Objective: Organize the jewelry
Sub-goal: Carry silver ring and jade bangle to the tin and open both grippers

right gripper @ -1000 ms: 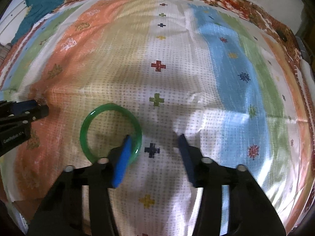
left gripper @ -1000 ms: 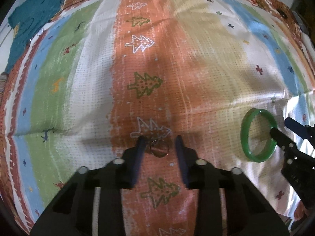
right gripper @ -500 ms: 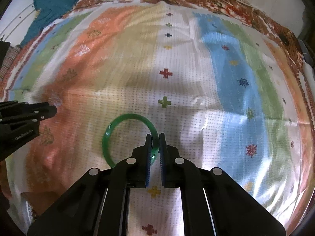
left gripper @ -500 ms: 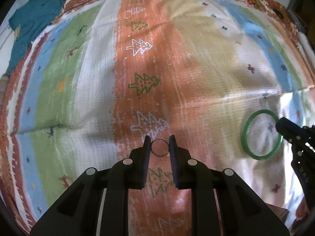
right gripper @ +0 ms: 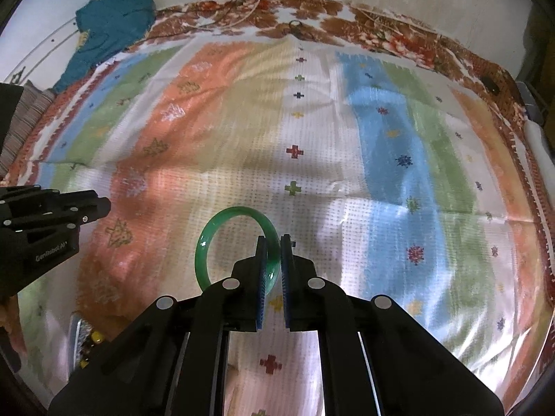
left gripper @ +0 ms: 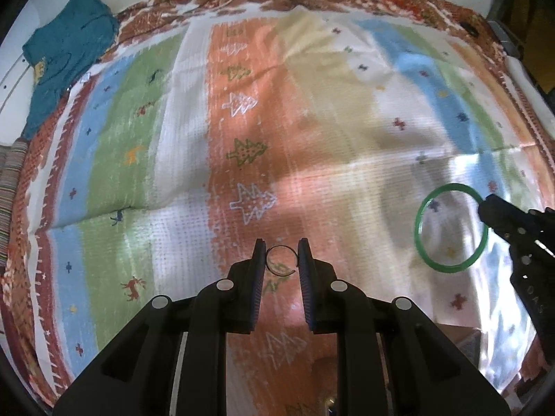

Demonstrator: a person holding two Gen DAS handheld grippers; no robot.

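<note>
My left gripper point(left gripper: 281, 254) is shut on a thin metal ring point(left gripper: 281, 260) and holds it above the striped cloth point(left gripper: 312, 121). My right gripper point(right gripper: 273, 246) is shut on the right side of a green bangle point(right gripper: 222, 228) and holds it above the cloth. The bangle point(left gripper: 447, 267) also shows at the right of the left wrist view, with the right gripper's fingers point(left gripper: 499, 211) on its rim. The left gripper's fingers point(right gripper: 83, 208) show at the left of the right wrist view.
A teal garment point(left gripper: 66, 59) lies at the far left corner of the bed. A small box with beads point(right gripper: 85, 339) sits at the lower left of the right wrist view. A cardboard edge point(left gripper: 464, 343) shows at the lower right of the left wrist view.
Both grippers closed, the left on the metal ring and the right on the green bangle, and both have lifted their pieces up off the cloth.
</note>
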